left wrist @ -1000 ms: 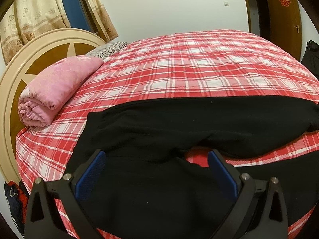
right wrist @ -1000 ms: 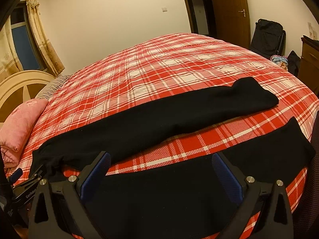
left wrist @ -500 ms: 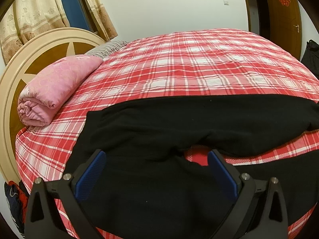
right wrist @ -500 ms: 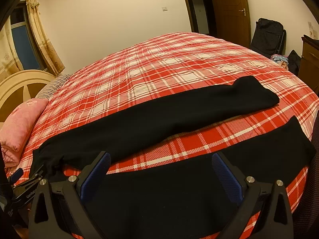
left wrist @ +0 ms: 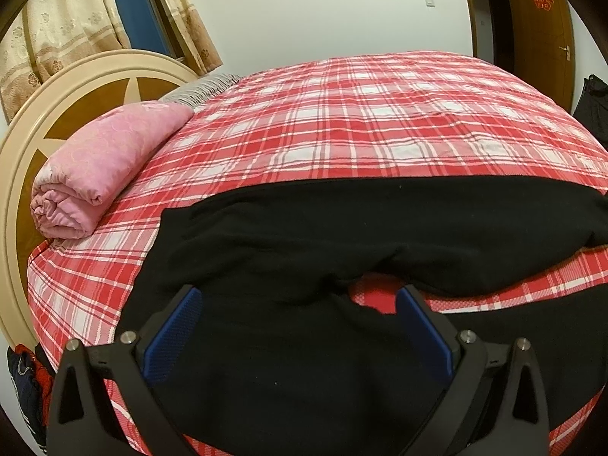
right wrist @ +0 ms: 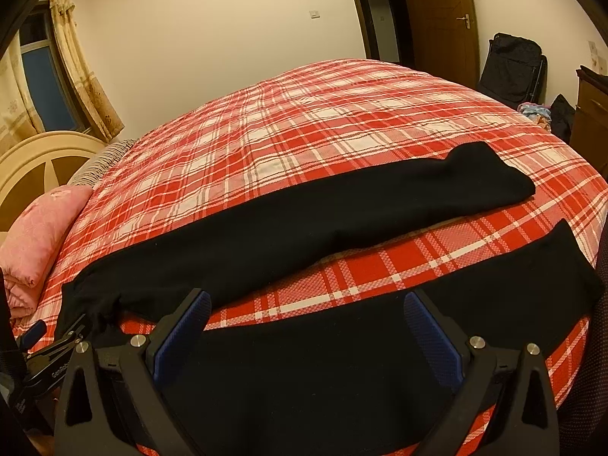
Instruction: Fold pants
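Black pants [right wrist: 304, 224] lie flat, legs spread apart on plaid bedspread [right wrist: 304, 121].

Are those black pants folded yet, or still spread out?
Spread out. The pants lie flat on the bed, both legs apart with checked cover showing between them.
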Available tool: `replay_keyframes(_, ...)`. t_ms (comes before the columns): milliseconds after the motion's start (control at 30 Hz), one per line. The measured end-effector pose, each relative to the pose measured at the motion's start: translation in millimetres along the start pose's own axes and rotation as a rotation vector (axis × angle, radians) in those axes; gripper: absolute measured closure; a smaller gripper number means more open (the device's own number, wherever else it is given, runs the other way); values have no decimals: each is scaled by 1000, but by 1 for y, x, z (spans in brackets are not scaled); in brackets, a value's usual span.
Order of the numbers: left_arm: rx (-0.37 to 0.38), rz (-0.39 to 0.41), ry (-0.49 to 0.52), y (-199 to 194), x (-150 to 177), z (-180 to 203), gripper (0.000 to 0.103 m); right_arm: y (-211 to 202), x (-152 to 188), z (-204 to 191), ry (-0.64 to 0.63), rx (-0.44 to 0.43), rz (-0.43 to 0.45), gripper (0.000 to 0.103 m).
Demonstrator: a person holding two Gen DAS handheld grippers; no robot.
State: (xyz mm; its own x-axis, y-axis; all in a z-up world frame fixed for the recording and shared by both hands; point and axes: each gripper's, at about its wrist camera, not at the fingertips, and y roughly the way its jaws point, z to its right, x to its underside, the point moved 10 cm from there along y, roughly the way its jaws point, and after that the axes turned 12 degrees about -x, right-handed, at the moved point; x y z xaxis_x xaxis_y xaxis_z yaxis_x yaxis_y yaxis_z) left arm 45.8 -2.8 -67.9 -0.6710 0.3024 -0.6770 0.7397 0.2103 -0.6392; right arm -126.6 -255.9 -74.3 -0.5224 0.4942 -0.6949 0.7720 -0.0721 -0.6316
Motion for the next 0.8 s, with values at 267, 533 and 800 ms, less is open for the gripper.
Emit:
replay_keyframes(267,4,-10,4,3,1,1,0,5,2,0,1,-3,-9,1)
replay_keyframes(533,29,-40,14,15,7,4,0,19,6,-1,-13,-9,-39,1)
replay_keyframes(800,38,-35,7,32,-11,-17,0,47,-18,-26,-110,-65,-92,1)
